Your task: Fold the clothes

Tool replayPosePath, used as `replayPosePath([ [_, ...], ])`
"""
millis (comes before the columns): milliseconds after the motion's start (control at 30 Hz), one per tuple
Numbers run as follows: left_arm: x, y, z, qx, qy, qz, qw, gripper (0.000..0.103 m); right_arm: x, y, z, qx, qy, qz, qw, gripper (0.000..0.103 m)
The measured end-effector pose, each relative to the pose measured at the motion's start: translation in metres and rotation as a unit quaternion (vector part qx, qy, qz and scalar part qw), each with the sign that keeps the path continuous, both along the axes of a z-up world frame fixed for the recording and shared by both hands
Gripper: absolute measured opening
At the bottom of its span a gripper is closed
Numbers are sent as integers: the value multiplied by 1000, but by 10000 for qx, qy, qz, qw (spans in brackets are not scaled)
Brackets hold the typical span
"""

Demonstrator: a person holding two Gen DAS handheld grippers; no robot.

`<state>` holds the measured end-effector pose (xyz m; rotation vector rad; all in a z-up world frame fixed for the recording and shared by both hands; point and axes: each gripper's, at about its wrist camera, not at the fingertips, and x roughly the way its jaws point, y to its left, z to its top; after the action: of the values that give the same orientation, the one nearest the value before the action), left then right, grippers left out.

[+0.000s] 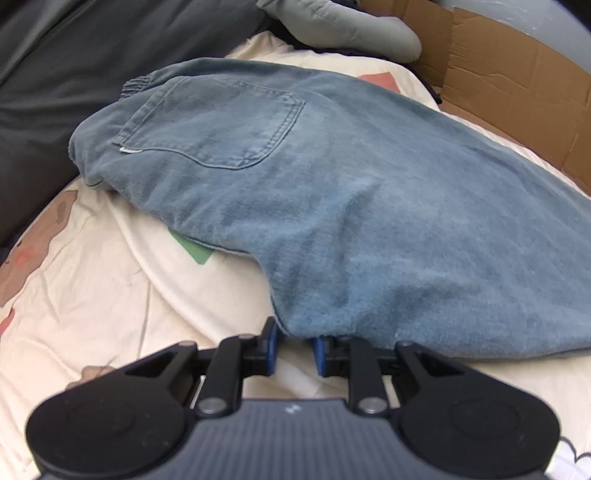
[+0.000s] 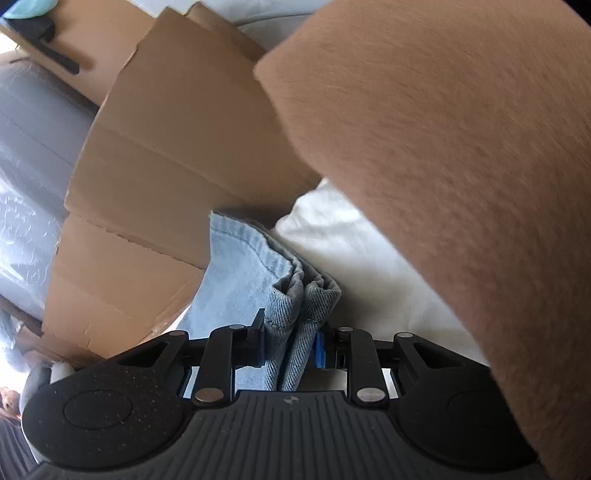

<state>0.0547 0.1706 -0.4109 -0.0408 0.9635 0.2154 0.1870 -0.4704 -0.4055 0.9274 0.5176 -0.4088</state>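
Note:
Light blue jeans (image 1: 314, 184) lie on a cream printed sheet (image 1: 92, 295), back pocket up, waistband at the far left. My left gripper (image 1: 293, 349) sits at the near edge of the jeans with its blue pads apart; the denim edge lies over the gap, and I cannot tell whether it is gripped. My right gripper (image 2: 290, 343) is shut on the bunched leg hems of the jeans (image 2: 291, 295), which stick up between the fingers.
A flattened cardboard box (image 1: 498, 81) lies at the far right of the bed and also shows in the right wrist view (image 2: 166, 166). A grey garment (image 1: 351, 29) and dark bedding (image 1: 74, 74) lie beyond. A bare arm (image 2: 461, 147) crosses the right wrist view.

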Motion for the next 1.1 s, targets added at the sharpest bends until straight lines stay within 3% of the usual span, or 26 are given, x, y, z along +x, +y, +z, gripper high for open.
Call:
replayPosePath([
  [200, -2, 0, 0, -21, -79, 82, 9999, 22, 9, 2, -1, -236, 248, 265, 9991, 24],
  [267, -1, 2, 1, -76, -80, 107, 9999, 21, 13, 4, 3, -416, 350, 410, 9977, 10],
  [367, 1, 6, 3, -201, -45, 135, 9997, 16, 17, 7, 13, -647, 438, 573, 9953, 7],
  [500, 2, 13, 10, -317, -41, 137, 9994, 14, 19, 5, 30, -710, 422, 616, 9947, 6],
  [933, -5, 25, 62, -159, -98, -492, 9986, 7, 22, -10, 78, -461, 452, 722, 9953, 6],
  [1067, -10, 36, 83, 145, -47, -290, 9995, 0, 16, -9, 96, -522, 410, 732, 9951, 6],
  [1100, -10, 47, 88, 68, -44, -119, 9999, 0, 13, -2, 99, -524, 393, 716, 9953, 6],
])
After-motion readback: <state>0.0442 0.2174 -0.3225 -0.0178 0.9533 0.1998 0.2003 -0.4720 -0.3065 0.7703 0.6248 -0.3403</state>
